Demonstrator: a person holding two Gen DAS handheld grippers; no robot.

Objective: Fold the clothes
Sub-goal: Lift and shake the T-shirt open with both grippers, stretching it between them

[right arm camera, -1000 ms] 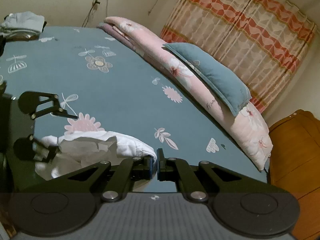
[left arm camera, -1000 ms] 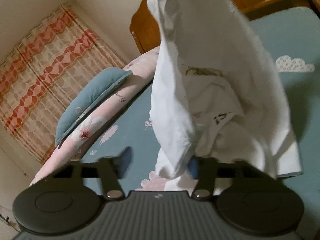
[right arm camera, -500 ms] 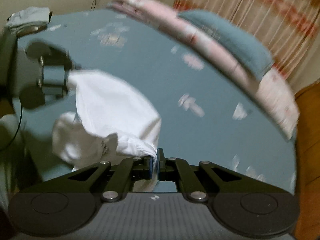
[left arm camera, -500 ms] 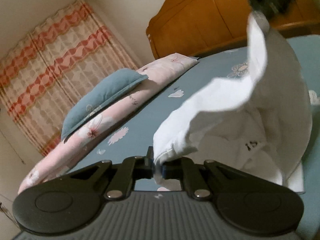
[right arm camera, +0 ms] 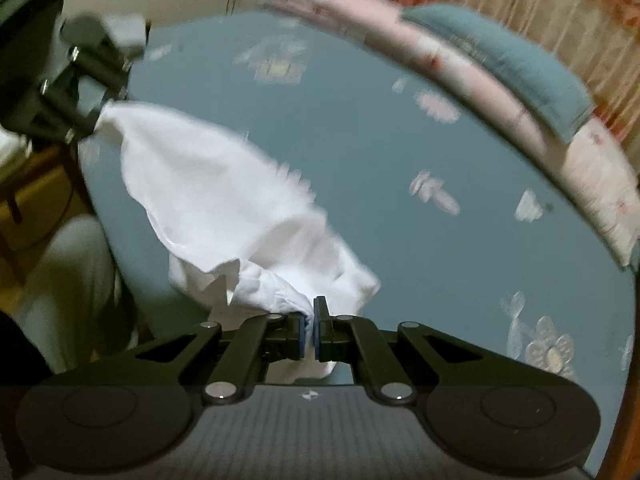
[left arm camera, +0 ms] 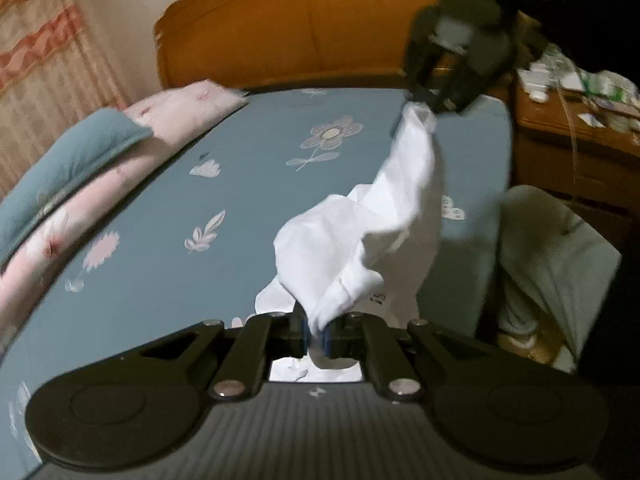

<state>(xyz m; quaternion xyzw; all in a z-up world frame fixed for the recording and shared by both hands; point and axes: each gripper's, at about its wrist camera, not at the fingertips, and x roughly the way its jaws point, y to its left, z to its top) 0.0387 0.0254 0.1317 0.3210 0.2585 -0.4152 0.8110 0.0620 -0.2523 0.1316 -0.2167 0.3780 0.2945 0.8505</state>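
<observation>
A soft, crumpled white garment (left arm camera: 372, 236) is held stretched above the flower-printed blue sheet (left arm camera: 240, 184). One bunched edge is clenched by the left gripper (left arm camera: 317, 334) at 6 o'clock, another by the right gripper (right arm camera: 311, 334).

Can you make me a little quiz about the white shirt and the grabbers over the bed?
1. True or false: the white shirt lies flat and folded on the bed.
2. What pinches the shirt? A) only the left hand-held gripper B) only the right hand-held gripper C) both
3. Fill in: the headboard behind the bed is made of ____.

Key:
1. False. It hangs bunched in the air between the two grippers.
2. C. Each is shut on a different bit of the shirt.
3. Wood.
</observation>
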